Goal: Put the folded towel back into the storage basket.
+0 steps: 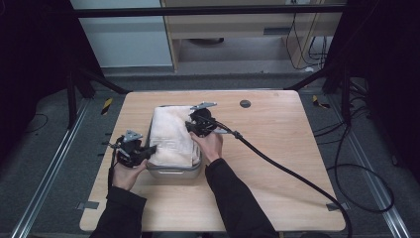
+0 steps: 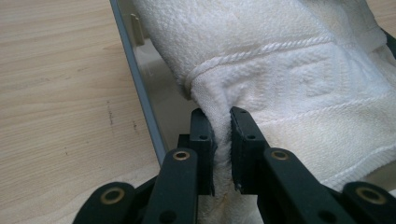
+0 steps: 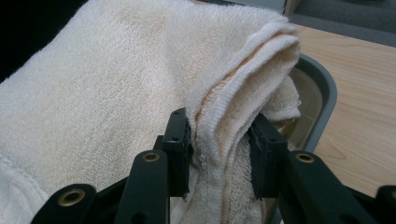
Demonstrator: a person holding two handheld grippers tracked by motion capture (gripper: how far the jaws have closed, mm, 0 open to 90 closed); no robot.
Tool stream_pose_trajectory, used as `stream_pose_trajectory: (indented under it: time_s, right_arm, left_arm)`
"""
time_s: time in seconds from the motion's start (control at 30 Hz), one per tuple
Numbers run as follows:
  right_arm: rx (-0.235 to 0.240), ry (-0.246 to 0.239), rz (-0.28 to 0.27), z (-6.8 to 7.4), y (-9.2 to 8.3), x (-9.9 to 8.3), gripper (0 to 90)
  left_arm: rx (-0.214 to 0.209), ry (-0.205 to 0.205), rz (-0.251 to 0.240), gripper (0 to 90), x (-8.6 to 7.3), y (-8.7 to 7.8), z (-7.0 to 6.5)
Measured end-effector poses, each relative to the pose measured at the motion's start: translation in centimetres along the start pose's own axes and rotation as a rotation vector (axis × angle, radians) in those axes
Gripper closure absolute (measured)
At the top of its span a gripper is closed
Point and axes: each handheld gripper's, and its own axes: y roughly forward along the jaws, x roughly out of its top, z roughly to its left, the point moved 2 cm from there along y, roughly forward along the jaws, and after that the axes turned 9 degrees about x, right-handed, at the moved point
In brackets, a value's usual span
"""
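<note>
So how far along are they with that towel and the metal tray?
Done: the folded white towel lies across the metal tray on the table. In hand: the left gripper and right gripper each pinch a fold of it. What is left is unclear, whether packing it in or lifting it out.

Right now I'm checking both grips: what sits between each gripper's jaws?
Folds of the white towel: the left gripper pinches one in its view, and the right gripper clamps a thicker bunch in its own.
</note>
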Motion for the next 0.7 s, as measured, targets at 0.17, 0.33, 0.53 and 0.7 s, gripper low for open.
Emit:
stream_pose_trajectory:
  time_s: [0.17,0.33,0.53,0.7]
  right_arm:
    - [-0.009,-0.02,0.019,-0.02,0.32,-0.33,63.2]
    - [-0.017,-0.043,0.033,-0.04,0.5,-0.54,60.9]
    - [-0.033,-0.088,0.051,0.02,0.54,-0.76,58.9]
    - [-0.041,-0.137,0.044,0.2,0.19,-0.65,56.7]
  left_arm:
    - [0.012,0.012,0.015,79.8,-0.06,0.13,-0.14]
    - [0.023,0.016,0.024,77.8,-0.09,0.21,-0.18]
    - [0.039,0.002,0.019,72.4,-0.04,0.16,-0.03]
    - [0.034,-0.012,-0.024,70.8,0.4,-0.63,-0.05]
